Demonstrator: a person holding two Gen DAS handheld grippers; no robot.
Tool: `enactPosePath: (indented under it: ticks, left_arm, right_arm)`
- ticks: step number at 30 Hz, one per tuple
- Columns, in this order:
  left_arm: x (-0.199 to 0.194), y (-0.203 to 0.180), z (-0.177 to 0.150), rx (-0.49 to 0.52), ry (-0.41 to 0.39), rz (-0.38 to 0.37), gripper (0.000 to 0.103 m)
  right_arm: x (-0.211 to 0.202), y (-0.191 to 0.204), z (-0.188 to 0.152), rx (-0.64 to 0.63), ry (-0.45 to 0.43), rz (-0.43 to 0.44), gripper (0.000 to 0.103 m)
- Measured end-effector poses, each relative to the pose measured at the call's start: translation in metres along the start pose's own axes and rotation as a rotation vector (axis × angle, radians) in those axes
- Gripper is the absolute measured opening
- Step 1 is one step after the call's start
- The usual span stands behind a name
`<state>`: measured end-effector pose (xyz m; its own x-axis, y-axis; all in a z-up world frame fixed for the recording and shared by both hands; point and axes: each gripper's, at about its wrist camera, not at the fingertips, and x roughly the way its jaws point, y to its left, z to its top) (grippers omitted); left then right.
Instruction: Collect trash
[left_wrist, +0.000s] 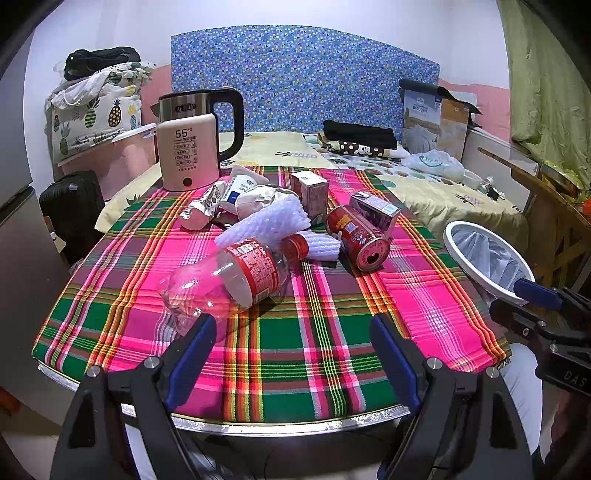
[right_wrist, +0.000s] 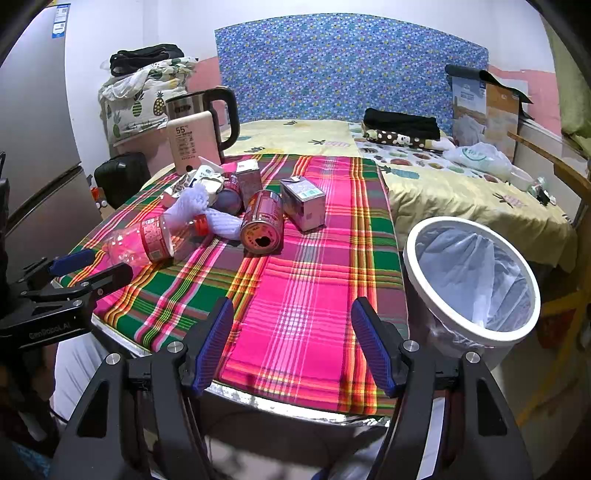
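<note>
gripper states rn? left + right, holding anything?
Left gripper: open, holding nothing; the plastic bottle lies just past its left finger.
Right gripper: open, holding nothing; only tablecloth shows between its fingers.

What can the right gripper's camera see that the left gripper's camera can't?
Only the right wrist view shows the grey fridge and the whole white bin with its liner. Only the left wrist view shows the wooden furniture beyond the bin. Both show the plaid tablecloth, plastic bottle, red can, kettle and bed. Both grippers, left and right, are open and empty.
</note>
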<state>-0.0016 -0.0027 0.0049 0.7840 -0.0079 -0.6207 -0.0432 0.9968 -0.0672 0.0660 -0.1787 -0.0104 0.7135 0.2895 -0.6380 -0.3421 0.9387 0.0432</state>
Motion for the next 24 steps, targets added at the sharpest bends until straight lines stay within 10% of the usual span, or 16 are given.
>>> enactPosePath:
  ticks: [24]
  left_arm:
    - [-0.0004, -0.0006, -0.0008, 0.000, -0.003, 0.000, 0.086]
  right_arm:
    - [-0.0015, -0.0062, 0.0023, 0.001, -0.001, -0.002, 0.068]
